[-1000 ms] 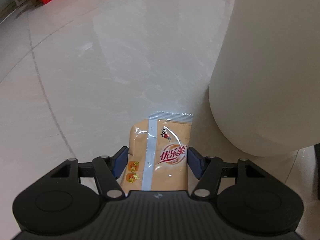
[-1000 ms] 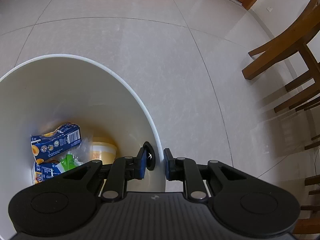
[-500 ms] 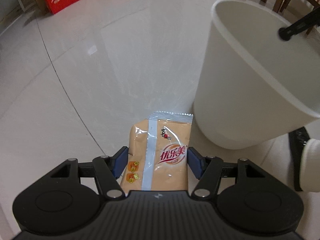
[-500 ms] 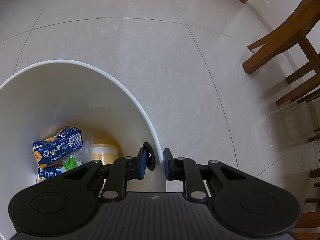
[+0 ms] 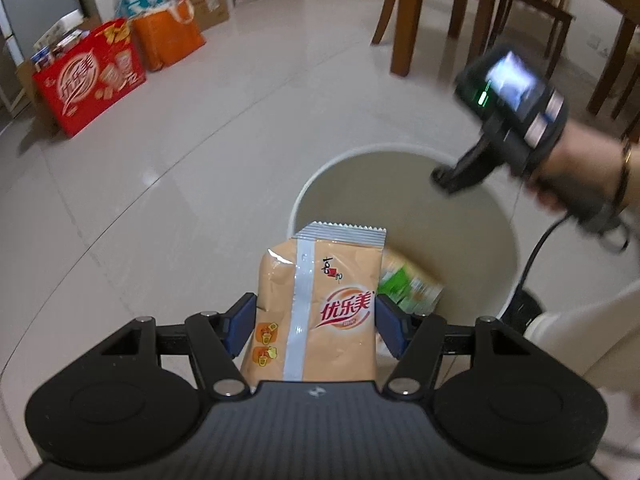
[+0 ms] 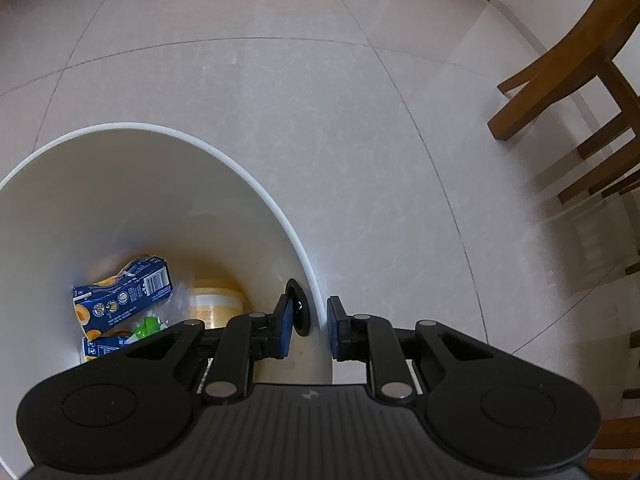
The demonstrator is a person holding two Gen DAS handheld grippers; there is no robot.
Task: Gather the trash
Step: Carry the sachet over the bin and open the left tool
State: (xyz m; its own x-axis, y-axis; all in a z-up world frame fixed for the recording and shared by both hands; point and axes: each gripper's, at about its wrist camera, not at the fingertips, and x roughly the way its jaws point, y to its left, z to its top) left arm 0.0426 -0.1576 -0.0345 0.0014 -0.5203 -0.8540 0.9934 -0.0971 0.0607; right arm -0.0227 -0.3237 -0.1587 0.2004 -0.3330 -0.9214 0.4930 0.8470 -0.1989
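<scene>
An orange drink-mix packet (image 5: 320, 300) with a silver seam stands upright between the blue pads of my left gripper (image 5: 316, 324), which is shut on it. The packet hangs over the near rim of a white trash bin (image 5: 384, 148), above its opening. Inside the bin lie a blue juice carton (image 6: 124, 296), a yellow cup (image 6: 216, 304) and a green wrapper (image 5: 408, 284). My right gripper (image 6: 311, 322) is shut on the bin (image 6: 140, 200), one finger inside the wall and one outside. That right gripper (image 5: 444, 176) appears at the bin's far right rim, held by a hand.
A red carton (image 5: 88, 76), an orange bag (image 5: 168, 32) and cardboard boxes stand along the far wall. Wooden chairs (image 5: 460, 8) stand behind the bin, and chair legs (image 6: 568, 92) are to the right. Pale floor tiles surround the bin.
My left gripper has risen with the packet from floor level beside the bin to above its opening. The right gripper has kept its hold on the rim.
</scene>
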